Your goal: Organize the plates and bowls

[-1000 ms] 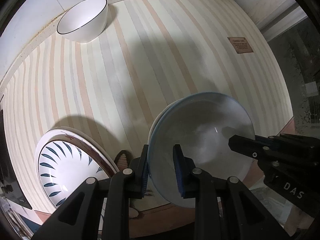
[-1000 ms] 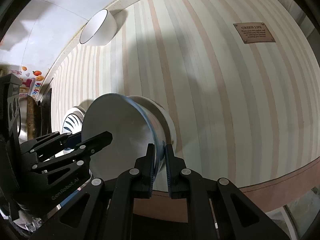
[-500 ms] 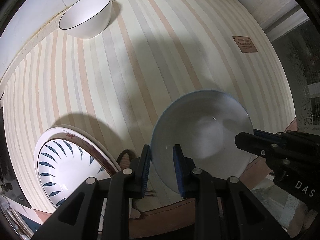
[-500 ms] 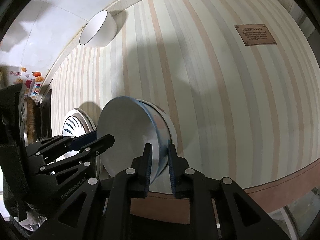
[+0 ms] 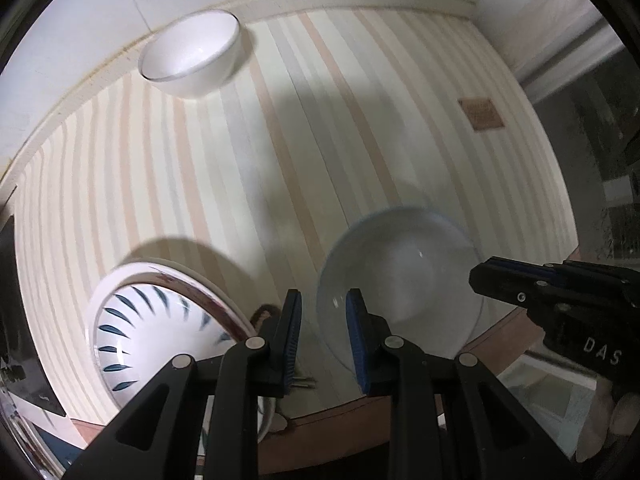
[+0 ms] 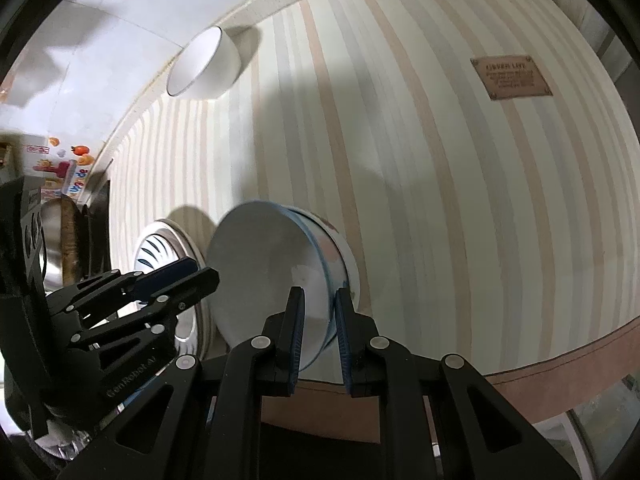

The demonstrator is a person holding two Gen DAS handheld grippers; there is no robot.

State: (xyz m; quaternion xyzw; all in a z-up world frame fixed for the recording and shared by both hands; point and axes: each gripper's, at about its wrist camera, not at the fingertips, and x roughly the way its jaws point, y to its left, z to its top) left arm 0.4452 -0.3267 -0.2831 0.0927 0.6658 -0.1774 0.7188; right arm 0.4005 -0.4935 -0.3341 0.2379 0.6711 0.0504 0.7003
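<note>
Three dishes sit on my striped tablecloth [image 5: 248, 184]: going left to right in the left wrist view, one patterned plate [image 5: 152, 332] with dark blue leaf marks and a red-brown ring at the near left, one white bowl [image 5: 192, 58] with a thin dark rim at the far edge beside the wall, and one pale blue bowl [image 5: 400, 280] near the front edge on the right. My left gripper [image 5: 322, 336] stands with its two blue-padded fingers spread apart; the near rim of the blue bowl runs between them, and I see a gap on each side, so it grips nothing. In the right wrist view my right gripper [image 6: 318, 328] straddles the opposite rim of that same bowl, one finger inside, one outside, likewise parted with space showing at both pads. The blue bowl appears nested in a second, whiter bowl [image 6: 348, 256] whose edge shows behind it. One brown label [image 6: 510, 78] lies on the cloth far right.
</note>
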